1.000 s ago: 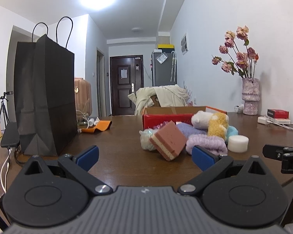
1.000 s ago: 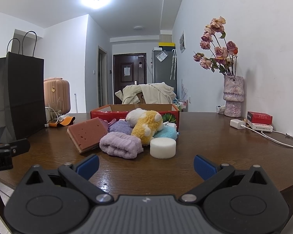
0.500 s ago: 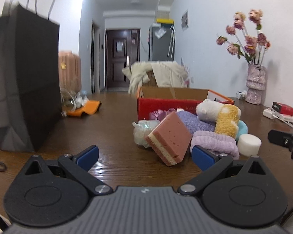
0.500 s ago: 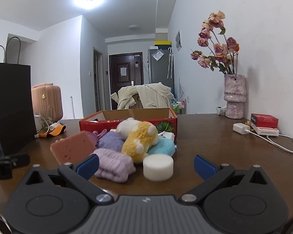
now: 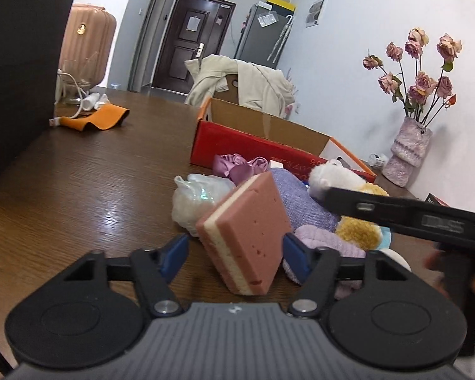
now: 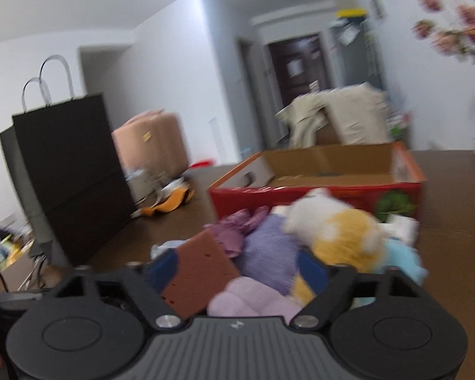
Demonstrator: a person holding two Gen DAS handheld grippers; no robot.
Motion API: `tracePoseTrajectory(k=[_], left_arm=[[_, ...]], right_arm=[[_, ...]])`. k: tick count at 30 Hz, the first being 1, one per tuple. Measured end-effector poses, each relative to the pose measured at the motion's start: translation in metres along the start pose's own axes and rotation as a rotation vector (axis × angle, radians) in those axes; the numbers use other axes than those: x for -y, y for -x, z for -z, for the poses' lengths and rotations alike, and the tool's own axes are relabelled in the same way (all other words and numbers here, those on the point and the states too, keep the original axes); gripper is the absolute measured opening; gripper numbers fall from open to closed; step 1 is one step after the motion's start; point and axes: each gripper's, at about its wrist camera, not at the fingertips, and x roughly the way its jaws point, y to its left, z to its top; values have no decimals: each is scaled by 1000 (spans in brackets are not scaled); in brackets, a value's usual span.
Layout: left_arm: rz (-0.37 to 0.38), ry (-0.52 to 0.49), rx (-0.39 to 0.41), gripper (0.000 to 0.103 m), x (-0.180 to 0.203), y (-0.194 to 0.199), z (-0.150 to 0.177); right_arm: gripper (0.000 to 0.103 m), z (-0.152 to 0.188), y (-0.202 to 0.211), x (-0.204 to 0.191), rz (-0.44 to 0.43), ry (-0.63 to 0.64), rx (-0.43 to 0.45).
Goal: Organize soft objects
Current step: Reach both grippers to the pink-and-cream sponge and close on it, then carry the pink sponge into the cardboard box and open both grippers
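My left tool has its blue-padded jaws closing around the pink and cream layered sponge block, which stands tilted on the brown wood surface. The block sits right between the pads; the right pad looks to be at its edge, the left pad still shows a small gap, so I have no firm hold on it.

My right tool is closing too. In its blurred view the same sponge block and a pale lilac folded plush cloth lie between the pads, but I cannot tell whether either pad touches them.

Just beyond the block lies the heap of soft things: a crumpled clear plastic bag to its left, a purple satin scrunchie behind, a lavender woven pouch against its back, and a white and yellow plush toy to the right with a light blue fluffy piece beside it.

Behind the heap stands the open red cardboard box, touching or nearly touching the pile.

Farther out, a tall black paper bag stands on the left, and a pink textured vase of dried roses stands at the right wall.
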Motion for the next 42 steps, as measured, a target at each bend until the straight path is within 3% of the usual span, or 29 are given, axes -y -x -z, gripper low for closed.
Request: tracePoseTrajectory(k=[1, 2, 7, 10, 15, 21, 25, 27, 30, 35, 39, 42], left_arm=[[0, 11, -10, 44, -3, -3, 0], [2, 24, -20, 41, -5, -6, -1], [25, 84, -27, 39, -20, -8, -4], [39, 120, -38, 38, -29, -10, -7], [66, 162, -16, 37, -40, -1, -15], [213, 261, -93, 34, -55, 10, -20], [237, 253, -147, 30, -51, 10, -11], [242, 249, -163, 30, -49, 9, -7], [235, 245, -174, 25, -49, 4, -4], [220, 218, -185, 22, -47, -1, -3], [210, 177, -171, 25, -46, 0, -3], [198, 190, -174, 41, -49, 1, -4]], right_arm=[[65, -2, -12, 0, -25, 18, -24], [62, -4, -23, -1, -45, 36, -48], [55, -6, -61, -5, -109, 62, -112], [51, -4, -72, 10, -185, -15, -145], [27, -3, -73, 19, -248, -92, -169], [23, -6, -14, -1, -218, -61, -63], [21, 13, 28, -14, -217, -116, -33], [21, 26, 43, -19, -158, -112, -38], [20, 41, 50, -17, -146, -167, -59], [20, 48, 49, -24, -72, -140, -50], [22, 52, 38, -27, -30, -124, -66], [23, 53, 29, -23, -20, -166, -78]])
